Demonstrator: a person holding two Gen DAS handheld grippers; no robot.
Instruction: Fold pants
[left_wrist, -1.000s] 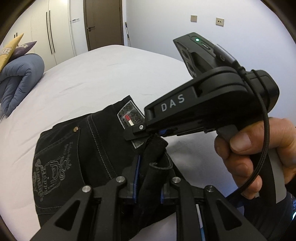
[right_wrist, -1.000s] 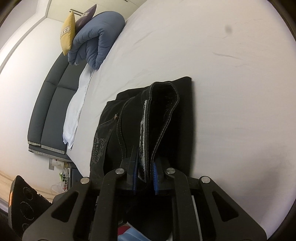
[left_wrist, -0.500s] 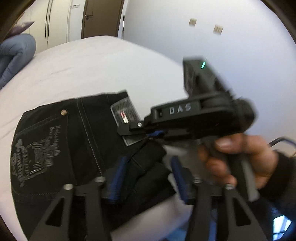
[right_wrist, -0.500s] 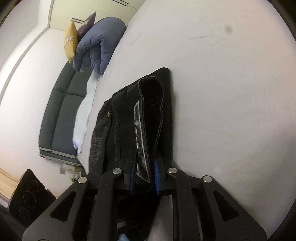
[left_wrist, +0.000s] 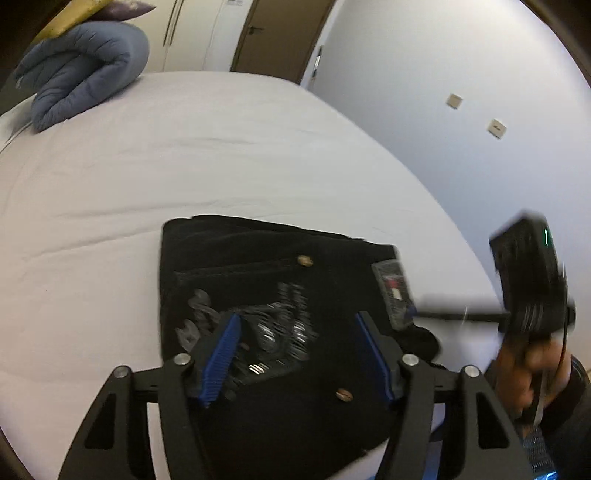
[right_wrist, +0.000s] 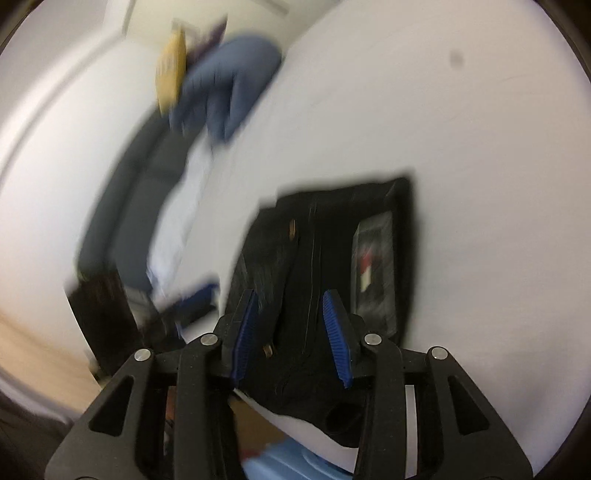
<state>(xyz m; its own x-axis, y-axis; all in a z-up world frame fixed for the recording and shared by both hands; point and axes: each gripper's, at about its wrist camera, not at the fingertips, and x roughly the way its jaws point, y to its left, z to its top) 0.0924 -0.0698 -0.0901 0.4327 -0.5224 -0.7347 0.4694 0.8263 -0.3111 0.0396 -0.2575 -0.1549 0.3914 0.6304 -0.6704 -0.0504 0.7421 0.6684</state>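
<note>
Both grippers have let go within the last second: the left gripper and the right gripper, each clamped on a bunched edge of the pants a moment ago, now stand with jaws spread wide and nothing between the blue pads. The pants lie as a compact black rectangle on the white bed, near its front edge, well apart from the blue duvet at the far end. Judging by this, the last fold is laid down and the task looks essentially finished.
</note>
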